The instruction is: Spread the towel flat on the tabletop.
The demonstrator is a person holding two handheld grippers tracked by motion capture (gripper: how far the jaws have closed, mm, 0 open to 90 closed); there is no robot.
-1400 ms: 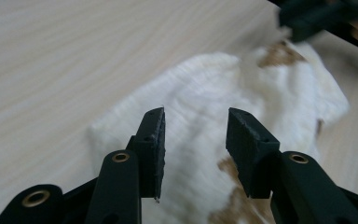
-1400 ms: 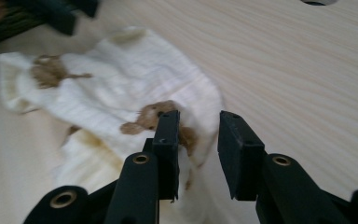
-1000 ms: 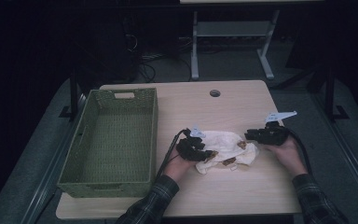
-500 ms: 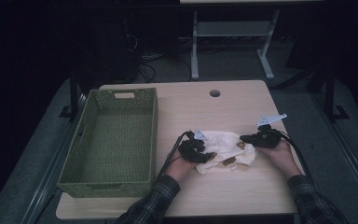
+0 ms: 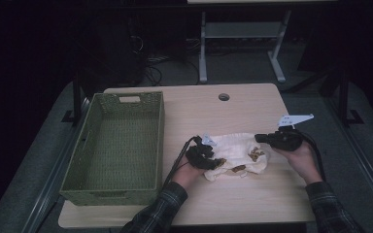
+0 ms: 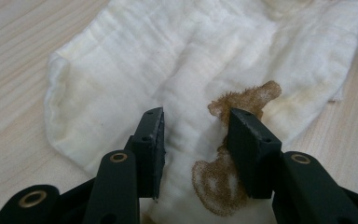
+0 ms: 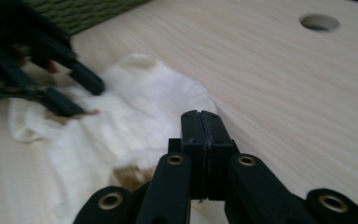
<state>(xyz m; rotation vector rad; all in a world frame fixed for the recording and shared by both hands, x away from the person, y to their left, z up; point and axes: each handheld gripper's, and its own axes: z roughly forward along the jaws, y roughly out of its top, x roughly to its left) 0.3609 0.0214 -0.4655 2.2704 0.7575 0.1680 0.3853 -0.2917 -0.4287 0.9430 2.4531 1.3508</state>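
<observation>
1. Centre-right on the table (image 5: 252, 204), a white stained cloth (image 5: 238, 155) lies crumpled flat, at about 3 o'clock from the green wicker basket (image 5: 114, 145) and apart from it.
2. Left gripper (image 6: 196, 140) is over the cloth's 9 o'clock end, jaws apart, straddling a fold beside a brown stain (image 6: 240, 100); nothing is pinched between them.
3. Right gripper (image 7: 200, 126) sits at the cloth's 3 o'clock edge, jaws pressed together. No cloth visible between them; a grip on the hem underneath can't be ruled out.
4. Basket is empty, toward 9 o'clock on the table.
5. Progress, judging by the layout: early. Cloth is reached and roughly spread, but not folded, not lifted, not in the basket.
6. Left to do, likely: close the left jaws on the fold, get a right-side grip, then fold or move the cloth.
</observation>
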